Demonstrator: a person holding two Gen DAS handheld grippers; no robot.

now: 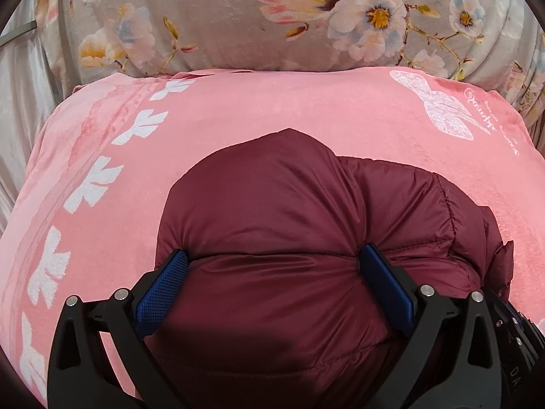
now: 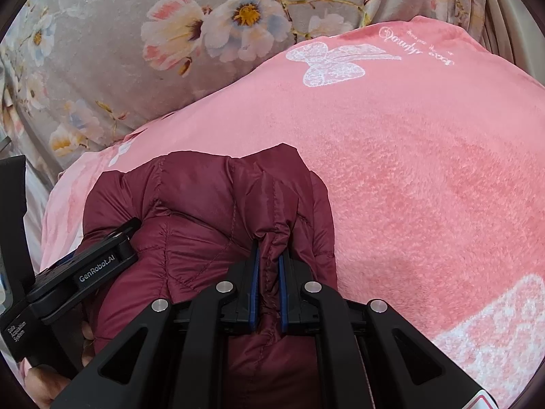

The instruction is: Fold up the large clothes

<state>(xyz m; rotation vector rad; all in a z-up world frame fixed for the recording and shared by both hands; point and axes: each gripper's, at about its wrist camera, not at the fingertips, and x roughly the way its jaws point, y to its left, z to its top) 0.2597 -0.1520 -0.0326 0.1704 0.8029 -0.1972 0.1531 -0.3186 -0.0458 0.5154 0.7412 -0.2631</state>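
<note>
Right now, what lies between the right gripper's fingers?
A pinched fold of the maroon puffer jacket sits between the right gripper fingers, seen in the right wrist view.

Maroon jacket [image 1: 272,204] — smooth, slightly glossy quilted cloth — on a fuzzy, matt pink blanket [image 1: 272,102].

The left black plastic two-finger gripper [image 1: 274,279] carries two rectangular pads [image 1: 163,293] of blue rubber with a fine dotted grid texture. Each pad sits on a matte black arm with triangular cut-outs, joined by round silver pivot pins [image 1: 121,294]. The right black plastic two-finger gripper [image 2: 269,283] has the same build: thin blue pads [image 2: 253,289] seen edge-on, black arms with triangular cut-outs, four silver pins. In the right wrist view, the left unit's black body [image 2: 85,272] bears white lettering "GenRobot.AI" and, smaller, "Data Acquisition System". A bare hand [image 2: 44,385] shows partly at the lower left, possibly gripping a handle.
</note>
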